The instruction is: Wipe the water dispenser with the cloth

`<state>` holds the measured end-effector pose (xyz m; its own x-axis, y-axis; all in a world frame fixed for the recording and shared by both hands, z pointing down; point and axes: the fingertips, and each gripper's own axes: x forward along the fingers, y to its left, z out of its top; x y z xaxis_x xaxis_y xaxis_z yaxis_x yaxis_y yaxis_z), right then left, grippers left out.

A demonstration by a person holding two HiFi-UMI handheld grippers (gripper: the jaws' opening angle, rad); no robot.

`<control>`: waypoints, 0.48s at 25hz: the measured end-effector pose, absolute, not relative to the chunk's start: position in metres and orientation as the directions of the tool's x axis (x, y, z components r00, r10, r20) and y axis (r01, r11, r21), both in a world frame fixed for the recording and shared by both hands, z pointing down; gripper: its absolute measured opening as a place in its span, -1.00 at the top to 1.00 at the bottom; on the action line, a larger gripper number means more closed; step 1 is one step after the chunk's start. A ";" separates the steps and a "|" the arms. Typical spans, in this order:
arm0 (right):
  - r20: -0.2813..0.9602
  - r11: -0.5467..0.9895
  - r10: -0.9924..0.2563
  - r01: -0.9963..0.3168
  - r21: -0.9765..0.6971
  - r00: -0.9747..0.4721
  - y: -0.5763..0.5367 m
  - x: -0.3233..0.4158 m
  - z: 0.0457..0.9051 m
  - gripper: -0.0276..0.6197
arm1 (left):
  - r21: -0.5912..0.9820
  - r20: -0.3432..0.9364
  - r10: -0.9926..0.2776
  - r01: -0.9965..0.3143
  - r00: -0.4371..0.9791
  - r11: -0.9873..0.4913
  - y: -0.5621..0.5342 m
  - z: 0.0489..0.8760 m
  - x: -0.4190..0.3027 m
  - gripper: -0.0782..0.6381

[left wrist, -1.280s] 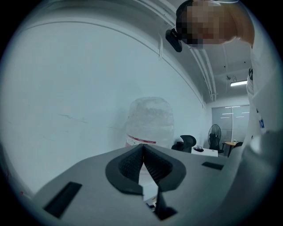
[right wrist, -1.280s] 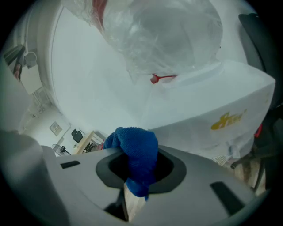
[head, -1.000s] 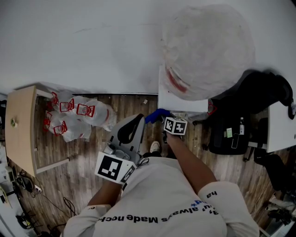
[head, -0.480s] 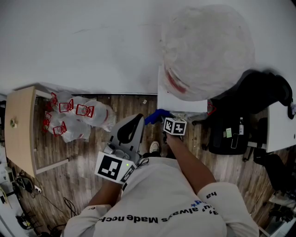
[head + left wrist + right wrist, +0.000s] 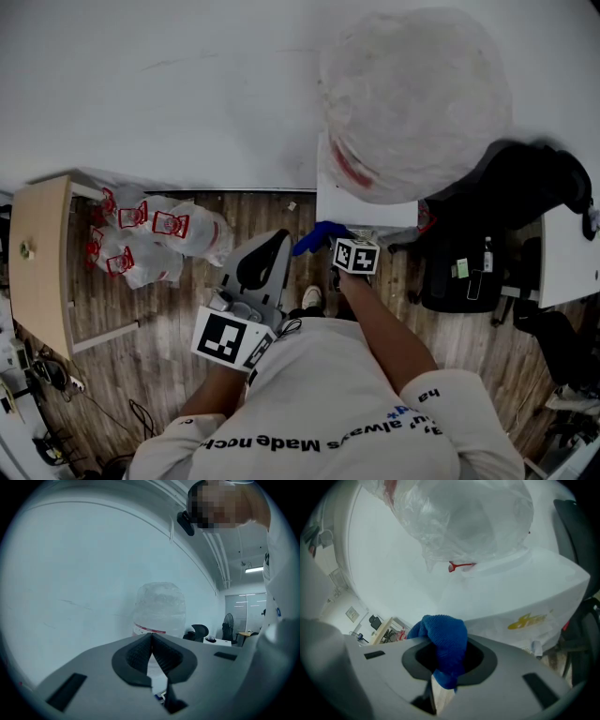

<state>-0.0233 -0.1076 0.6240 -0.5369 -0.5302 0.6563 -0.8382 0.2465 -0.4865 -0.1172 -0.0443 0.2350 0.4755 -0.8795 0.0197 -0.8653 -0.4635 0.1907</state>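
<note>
In front of the white wall stands the water dispenser [image 5: 361,202], with a big bottle [image 5: 417,94] wrapped in clear plastic on its top. The right gripper [image 5: 328,244] is held near the lower left corner of the dispenser's front. Its jaws are closed on a blue cloth [image 5: 317,234], which is bunched up between them and sticks out over the tips. The cloth is just beside the dispenser; whether it touches the dispenser cannot be told. The left gripper [image 5: 272,246] is held lower and to the left, over the wooden floor [image 5: 187,319]. Its jaws are pressed together and there is nothing between them. White plastic bags [image 5: 155,234] with red print lie on the floor by the wall, beside a wooden table [image 5: 42,262].
</note>
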 end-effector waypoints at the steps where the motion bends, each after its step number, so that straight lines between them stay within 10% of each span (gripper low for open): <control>1: 0.659 0.242 -0.531 -0.841 -0.484 -0.532 -0.108 -0.020 0.625 0.66 | 0.191 0.019 -0.879 -0.865 0.477 -0.465 -0.045 0.235 -0.116 0.73; 12: 0.670 0.191 -0.544 -0.852 -0.487 -0.505 -0.110 0.008 0.629 0.66 | 0.187 0.015 -0.873 -0.859 0.487 -0.476 -0.046 0.233 -0.101 0.73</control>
